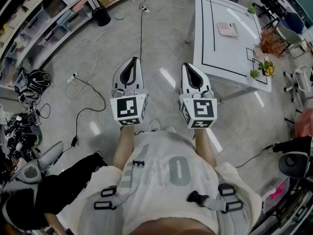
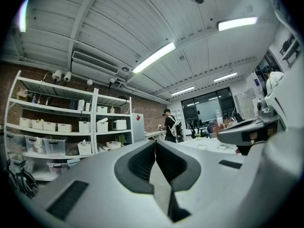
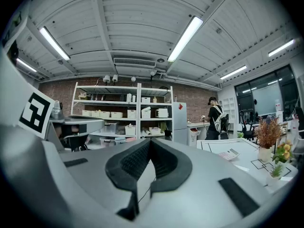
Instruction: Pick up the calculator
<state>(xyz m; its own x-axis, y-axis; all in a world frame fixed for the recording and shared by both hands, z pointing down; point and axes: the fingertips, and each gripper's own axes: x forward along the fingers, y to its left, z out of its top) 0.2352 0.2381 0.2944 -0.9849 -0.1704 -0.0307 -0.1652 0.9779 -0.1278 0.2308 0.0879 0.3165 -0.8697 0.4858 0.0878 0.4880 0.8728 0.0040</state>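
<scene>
The calculator, pale with a pinkish keypad, lies on the white table at the upper right of the head view. It shows small in the right gripper view as well, calculator, on the table's far part. I hold both grippers level over the floor, side by side and well short of the table. The left gripper has its jaws shut with nothing between them, tips meeting at left gripper. My right gripper is shut and empty too, right gripper.
Small potted plants and dried flowers stand on the table's right edge. Cables and a black bin lie on the floor ahead left. Shelves line the far wall, where a person stands. Office chairs sit right.
</scene>
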